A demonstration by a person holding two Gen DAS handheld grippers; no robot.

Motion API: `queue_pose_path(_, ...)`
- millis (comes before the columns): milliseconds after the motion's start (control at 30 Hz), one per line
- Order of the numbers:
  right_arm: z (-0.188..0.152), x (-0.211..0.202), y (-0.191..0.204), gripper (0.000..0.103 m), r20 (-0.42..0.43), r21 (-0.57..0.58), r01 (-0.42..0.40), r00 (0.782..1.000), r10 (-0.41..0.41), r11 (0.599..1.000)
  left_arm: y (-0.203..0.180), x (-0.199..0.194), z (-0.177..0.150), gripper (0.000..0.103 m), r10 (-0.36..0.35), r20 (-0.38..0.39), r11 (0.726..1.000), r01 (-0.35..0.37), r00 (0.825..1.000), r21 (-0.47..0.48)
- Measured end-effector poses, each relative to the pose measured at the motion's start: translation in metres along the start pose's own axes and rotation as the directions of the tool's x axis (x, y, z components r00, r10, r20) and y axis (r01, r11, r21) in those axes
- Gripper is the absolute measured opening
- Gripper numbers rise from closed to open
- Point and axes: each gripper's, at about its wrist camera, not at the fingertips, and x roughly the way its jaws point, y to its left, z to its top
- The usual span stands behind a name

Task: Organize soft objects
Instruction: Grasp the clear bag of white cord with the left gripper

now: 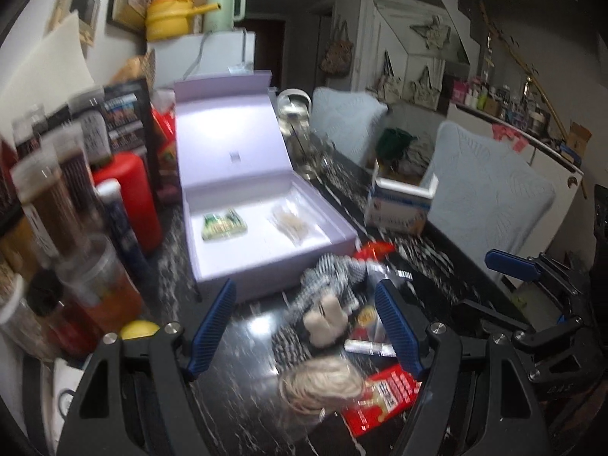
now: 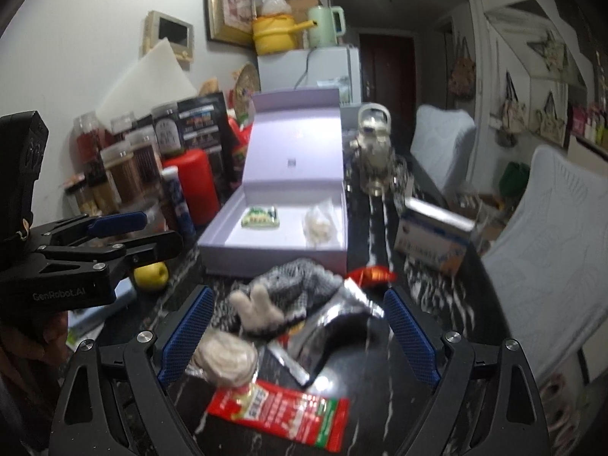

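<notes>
An open lilac box (image 1: 212, 266) (image 2: 228, 250) stands on the black marble table, holding a green packet (image 1: 223, 225) (image 2: 260, 217) and a clear bag of pale pieces (image 1: 289, 222) (image 2: 318, 225). In front of it lie a checked plush toy (image 1: 326, 288) (image 2: 288, 292), a beige fluffy ball (image 1: 319, 383) (image 2: 226, 359), a red packet (image 1: 383, 395) (image 2: 281, 414), a silver pouch (image 2: 334, 326) and a small red wrapper (image 1: 374, 250) (image 2: 370, 275). My left gripper (image 1: 306, 326) is open and empty above the plush toy. My right gripper (image 2: 298, 336) is open and empty over the pile.
Jars and a red canister (image 1: 129, 197) (image 2: 193, 182) crowd the left side. A yellow fruit (image 1: 138, 328) (image 2: 151, 275) lies by them. A glass kettle (image 2: 374, 148), a blue-white carton (image 1: 399, 209) (image 2: 433, 243) and pale chair backs (image 1: 490, 197) (image 2: 551, 250) stand to the right.
</notes>
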Motion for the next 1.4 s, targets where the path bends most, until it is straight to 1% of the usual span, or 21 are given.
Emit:
queue_pose_path(133,-0.018,0.007,-0.007,0.092,-0.04,0.036,-0.013,0.999,0.014,0.999,-0.003,0.016,-0.016,0.075,-0.02,-0.053,1.0,0.02,0.998,0.0)
queue_pose_path(333,-0.036,0.015,-0.012,0.092,-0.074,0.06,-0.014,0.997,0.019,0.998,-0.008,0.038,-0.034,0.075,-0.044,-0.112,0.999,0.045,0.993,0.006)
queue_pose_path(433,-0.043,0.02,-0.015,0.092,-0.094,0.073,-0.02,0.995,0.027,0.997,-0.011,0.046,-0.04,0.075,-0.074,-0.13,0.997,0.078,0.989,0.025)
queue_pose_path(600,-0.051,0.027,-0.025,0.092,-0.114,0.096,-0.012,0.993,0.023,0.995,-0.023,0.062,-0.049,0.075,-0.124,-0.176,0.988,0.137,0.977,0.068)
queue_pose_path(667,-0.053,0.03,-0.029,0.092,-0.123,0.104,-0.006,0.992,0.019,0.995,-0.027,0.071,-0.052,0.075,-0.134,-0.205,0.985,0.152,0.969,0.077)
queue_pose_path(800,-0.056,0.034,-0.037,0.092,-0.132,0.116,0.006,0.991,0.01,0.993,-0.029,0.086,-0.058,0.075,-0.124,-0.268,0.985,0.152,0.955,0.086)
queue_pose_path(900,-0.057,0.036,-0.042,0.092,-0.137,0.126,0.012,0.991,0.005,0.992,-0.025,0.098,-0.066,0.075,-0.142,-0.336,0.984,0.17,0.931,0.055)
queue_pose_path(1033,-0.058,0.038,-0.048,0.092,-0.142,0.143,0.014,0.99,0.007,0.99,-0.025,0.093,-0.071,0.075,-0.153,-0.346,0.981,0.185,0.926,0.062)
queue_pose_path(1100,-0.058,0.04,-0.05,0.092,-0.146,0.148,0.016,0.989,0.006,0.989,-0.024,0.088,-0.073,0.075,-0.185,-0.347,0.976,0.214,0.919,0.048)
queue_pose_path(1167,-0.059,0.042,-0.052,0.092,-0.151,0.156,0.017,0.988,0.006,0.988,-0.023,0.082,-0.075,0.075,-0.229,-0.352,0.967,0.255,0.908,0.029)
queue_pose_path(1233,-0.059,0.044,-0.053,0.092,-0.157,0.164,0.013,0.987,0.013,0.986,-0.022,0.077,-0.076,0.075,-0.247,-0.349,0.962,0.273,0.904,0.028)
queue_pose_path(1300,-0.06,0.045,-0.053,0.092,-0.161,0.169,0.009,0.987,0.019,0.986,-0.023,0.073,-0.078,0.075,-0.258,-0.349,0.956,0.29,0.901,0.04)
queue_pose_path(1333,-0.06,0.046,-0.053,0.092,-0.162,0.17,0.007,0.987,0.021,0.985,-0.023,0.072,-0.08,0.075,-0.264,-0.359,0.953,0.3,0.895,0.049)
queue_pose_path(1367,-0.06,0.046,-0.052,0.092,-0.163,0.171,0.006,0.986,0.023,0.985,-0.025,0.072,-0.083,0.075,-0.258,-0.373,0.951,0.302,0.891,0.064)
queue_pose_path(1400,-0.06,0.047,-0.052,0.092,-0.164,0.17,0.004,0.986,0.024,0.985,-0.026,0.073,-0.085,0.075,-0.244,-0.381,0.953,0.293,0.892,0.075)
